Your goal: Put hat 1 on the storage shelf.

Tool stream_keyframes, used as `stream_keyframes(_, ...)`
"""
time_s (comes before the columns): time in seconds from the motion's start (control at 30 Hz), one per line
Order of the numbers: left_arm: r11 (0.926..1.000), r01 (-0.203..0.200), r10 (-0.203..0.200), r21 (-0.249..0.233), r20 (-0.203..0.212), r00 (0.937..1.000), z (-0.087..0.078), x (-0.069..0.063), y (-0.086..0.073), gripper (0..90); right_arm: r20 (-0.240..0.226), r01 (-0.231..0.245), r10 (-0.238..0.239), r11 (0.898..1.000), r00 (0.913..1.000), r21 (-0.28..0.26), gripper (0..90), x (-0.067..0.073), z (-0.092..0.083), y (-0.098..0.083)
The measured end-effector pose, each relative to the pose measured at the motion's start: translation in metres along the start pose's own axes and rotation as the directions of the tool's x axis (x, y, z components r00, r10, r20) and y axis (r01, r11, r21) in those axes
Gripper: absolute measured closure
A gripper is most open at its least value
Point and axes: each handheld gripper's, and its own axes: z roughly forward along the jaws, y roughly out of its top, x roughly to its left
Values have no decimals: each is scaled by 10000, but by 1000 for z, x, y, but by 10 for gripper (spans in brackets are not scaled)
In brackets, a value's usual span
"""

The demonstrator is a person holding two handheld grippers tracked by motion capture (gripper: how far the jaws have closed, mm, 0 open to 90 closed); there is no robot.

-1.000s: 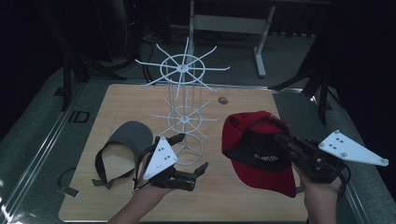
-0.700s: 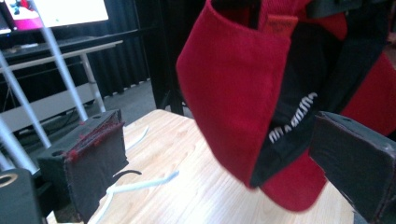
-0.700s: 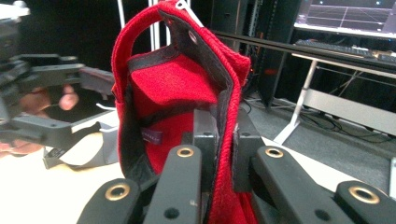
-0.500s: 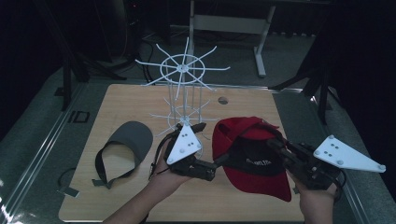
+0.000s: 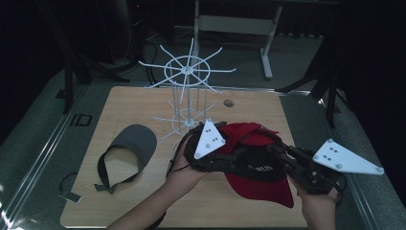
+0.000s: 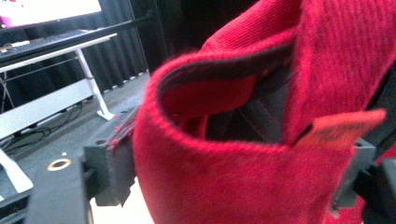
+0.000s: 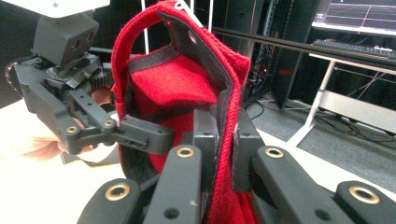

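Note:
A red cap (image 5: 261, 189) hangs over the table's right half, pinched by its dark-lined rim in my right gripper (image 5: 280, 152), which is shut on it (image 7: 224, 135). My left gripper (image 5: 241, 160) has come in from the left at the cap's other side. Its jaws have just been closing with a fold of the cap (image 6: 243, 186) between them, and the fabric touches both pads. In the right gripper view one of the left gripper's fingers (image 7: 140, 135) lies against the cap's side. Both grey three-cornered plates face up.
A grey visor (image 5: 127, 148) lies on the left of the wooden tabletop (image 5: 143, 103). A white wire hat rack (image 5: 189, 72) stands at the table's back middle, just behind the cap. A small dark disc (image 5: 229, 102) sits beside it. Desk legs stand beyond the table.
My left gripper has travelled right from beside the visor to the cap, and its jaws have narrowed around the cap's edge. The right hand has shifted the cap slightly leftward.

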Motion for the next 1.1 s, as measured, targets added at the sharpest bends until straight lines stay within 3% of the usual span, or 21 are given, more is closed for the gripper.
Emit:
stream_keyframes(0.17, 9998, 214, -214, 45, -28, 9998, 4, 2, 2, 419, 15, -16, 16, 9999, 10000, 113, 841, -2, 2, -2)
stream_keyframes(0.33, 10000, -53, 52, -21, -340, 9994, 6, -4, 6, 566, 56, -36, 35, 9997, 10000, 233, 841, -2, 5, -6)
stream_keyframes(0.5, 9999, -44, 39, -145, -308, 9995, 7, -5, 11, 731, 27, -13, 12, 9996, 10000, 277, 841, -1, 6, -8)
stream_keyframes(0.7, 9997, -192, 186, -131, -386, 9991, 9, -8, 11, 853, -3, -119, 119, 9994, 9999, 319, 841, -2, 6, -12)
stream_keyframes(0.9, 9992, -409, 407, -25, -515, 9978, 9, -8, 11, 873, -30, -138, 140, 9988, 9999, 475, 839, -2, 6, -19)
stream_keyframes(1.1, 9993, -370, 368, -14, -503, 9981, 10, -7, 11, 875, -41, -279, 282, 9979, 9996, 580, 836, -1, 7, -26)
